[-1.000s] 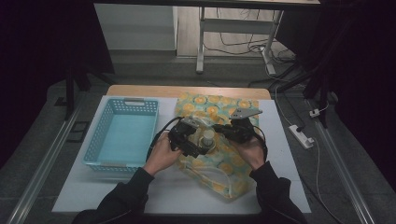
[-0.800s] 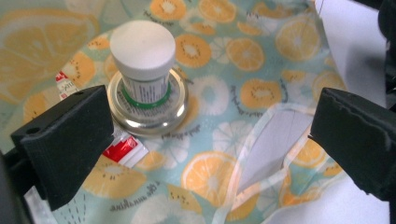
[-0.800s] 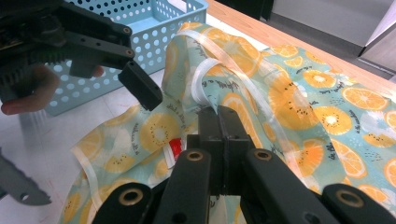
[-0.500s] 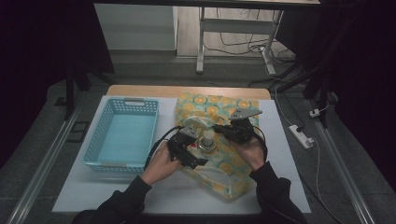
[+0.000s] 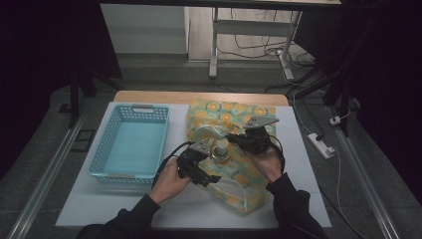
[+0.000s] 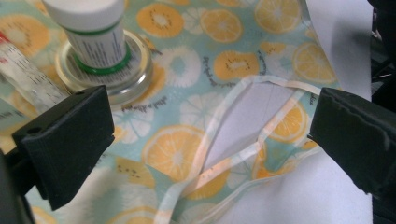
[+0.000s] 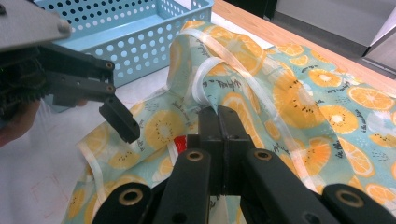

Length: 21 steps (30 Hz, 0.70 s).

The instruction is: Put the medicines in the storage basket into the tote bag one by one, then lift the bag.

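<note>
While my right hand-held gripper (image 7: 219,119) is clamped tight on the strap of the fruit-print bag (image 5: 234,119) lying on the bench (image 5: 308,164), my left hand-held gripper (image 6: 210,140) sits wide open over the bag's other handle loop (image 6: 261,112), holding nothing, beside a white bottle (image 6: 95,28)
</note>
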Available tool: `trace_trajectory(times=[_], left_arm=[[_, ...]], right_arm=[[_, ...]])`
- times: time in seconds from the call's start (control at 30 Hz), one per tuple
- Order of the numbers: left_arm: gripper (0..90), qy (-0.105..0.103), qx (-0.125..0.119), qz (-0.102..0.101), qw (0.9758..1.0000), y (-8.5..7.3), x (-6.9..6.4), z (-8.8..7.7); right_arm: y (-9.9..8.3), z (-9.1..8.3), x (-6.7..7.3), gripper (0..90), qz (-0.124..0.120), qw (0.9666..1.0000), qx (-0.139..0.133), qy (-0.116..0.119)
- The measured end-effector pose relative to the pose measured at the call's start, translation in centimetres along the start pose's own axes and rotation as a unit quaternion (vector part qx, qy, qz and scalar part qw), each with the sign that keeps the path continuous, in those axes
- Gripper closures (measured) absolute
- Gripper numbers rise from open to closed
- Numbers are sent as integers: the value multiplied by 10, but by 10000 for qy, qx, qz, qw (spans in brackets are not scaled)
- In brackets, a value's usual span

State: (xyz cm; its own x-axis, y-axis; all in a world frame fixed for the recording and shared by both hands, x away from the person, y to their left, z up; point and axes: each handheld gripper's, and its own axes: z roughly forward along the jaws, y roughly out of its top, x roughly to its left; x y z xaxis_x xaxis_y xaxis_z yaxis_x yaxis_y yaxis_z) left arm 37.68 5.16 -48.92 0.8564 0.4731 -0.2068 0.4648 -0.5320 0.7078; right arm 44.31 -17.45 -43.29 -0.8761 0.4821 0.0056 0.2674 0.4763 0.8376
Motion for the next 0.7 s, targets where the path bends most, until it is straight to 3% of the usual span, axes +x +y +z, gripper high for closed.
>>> trace_trajectory(times=[0.17, 0.53, 0.7], left_arm=[[4, 57, 121, 53, 9999, -4, -2, 6], [24, 160, 338, -33, 9993, -9, 2, 19], [27, 189, 446, 84, 9988, -10, 3, 28]], right_arm=[[0, 1, 0, 900, 1, 10000, 11, 2], [-1, 3, 1, 900, -8, 10000, 50, 24], [-2, 4, 2, 900, -21, 10000, 76, 22]])
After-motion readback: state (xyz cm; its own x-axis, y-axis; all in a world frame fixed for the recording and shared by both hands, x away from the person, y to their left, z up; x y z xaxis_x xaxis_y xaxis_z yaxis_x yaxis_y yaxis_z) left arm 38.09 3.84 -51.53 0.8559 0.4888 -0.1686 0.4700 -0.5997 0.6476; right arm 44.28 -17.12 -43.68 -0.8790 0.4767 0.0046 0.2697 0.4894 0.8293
